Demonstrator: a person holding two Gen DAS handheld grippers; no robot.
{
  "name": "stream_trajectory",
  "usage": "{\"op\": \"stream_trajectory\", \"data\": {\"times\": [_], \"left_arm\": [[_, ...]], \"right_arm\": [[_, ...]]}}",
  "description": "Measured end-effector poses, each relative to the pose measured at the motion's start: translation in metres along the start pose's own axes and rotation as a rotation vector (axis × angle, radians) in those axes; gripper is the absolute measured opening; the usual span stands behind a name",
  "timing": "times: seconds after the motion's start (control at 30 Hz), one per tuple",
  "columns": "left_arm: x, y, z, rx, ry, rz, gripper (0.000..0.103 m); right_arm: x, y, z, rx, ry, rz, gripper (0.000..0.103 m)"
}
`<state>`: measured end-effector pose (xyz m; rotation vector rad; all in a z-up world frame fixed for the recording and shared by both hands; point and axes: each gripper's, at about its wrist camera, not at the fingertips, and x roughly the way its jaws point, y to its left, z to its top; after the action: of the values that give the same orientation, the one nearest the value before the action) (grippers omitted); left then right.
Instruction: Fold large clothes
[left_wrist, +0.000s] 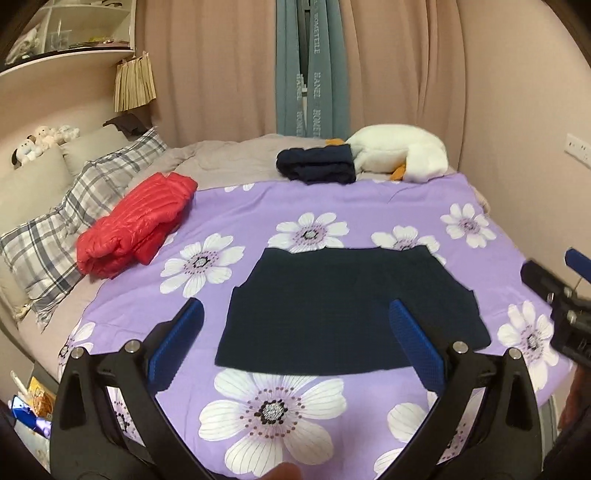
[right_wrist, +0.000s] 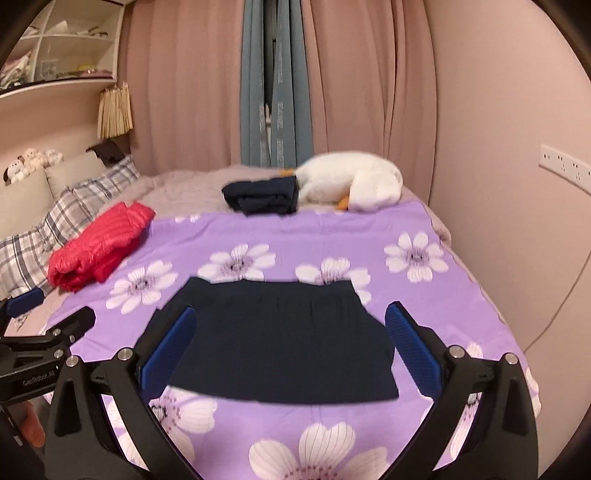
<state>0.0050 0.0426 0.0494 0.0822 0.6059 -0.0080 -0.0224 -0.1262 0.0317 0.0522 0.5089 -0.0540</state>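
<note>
Nearest to us, both grippers hang above the near edge of the bed, each spread wide and holding nothing. The left gripper has its blue pads on either side of our view of the garment; the right gripper frames the same cloth from its own side.

The garment lies straight ahead of both and below them, flat on the purple sheet, touching neither. It is dark, partly folded, and its long axis runs left to right across the line of the fingers. We judge its near hem the natural place to take hold: the left gripper is nearer the left corner, the right gripper nearer the right, so each hand has its own end.

Farther off to the left sits a red jacket, folded. Beyond the garment, a dark bundle rests against a white plush.
</note>
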Motion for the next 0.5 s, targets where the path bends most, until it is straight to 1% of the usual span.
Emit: {"op": "stream_trajectory", "data": {"times": [0.03, 0.07, 0.1, 0.13, 0.17, 0.27, 0.33, 0.5], "left_arm": [[0.006, -0.001, -0.005, 0.000, 0.017, 0.006, 0.101], [0.012, -0.001, -0.010, -0.002, 0.039, 0.009, 0.101], [0.018, -0.001, -0.015, -0.004, 0.056, 0.010, 0.101], [0.026, -0.002, -0.021, -0.008, 0.082, 0.015, 0.101], [0.034, -0.002, -0.027, -0.011, 0.108, 0.025, 0.101], [0.049, -0.001, -0.041, -0.019, 0.173, 0.029, 0.101], [0.053, 0.002, -0.046, -0.024, 0.183, 0.034, 0.101], [0.056, 0.006, -0.051, -0.035, 0.191, 0.032, 0.101]], "right_arm": [[0.005, 0.001, -0.005, -0.009, 0.035, 0.001, 0.102], [0.015, 0.002, -0.014, -0.024, 0.092, 0.018, 0.102], [0.023, 0.003, -0.023, -0.028, 0.132, 0.041, 0.102], [0.035, 0.003, -0.036, -0.025, 0.178, 0.088, 0.102], [0.042, 0.002, -0.044, -0.017, 0.203, 0.104, 0.102], [0.069, 0.002, -0.068, 0.005, 0.293, 0.048, 0.102], [0.074, 0.004, -0.072, -0.014, 0.310, 0.029, 0.102], [0.068, 0.003, -0.065, 0.006, 0.272, 0.017, 0.102]]}}
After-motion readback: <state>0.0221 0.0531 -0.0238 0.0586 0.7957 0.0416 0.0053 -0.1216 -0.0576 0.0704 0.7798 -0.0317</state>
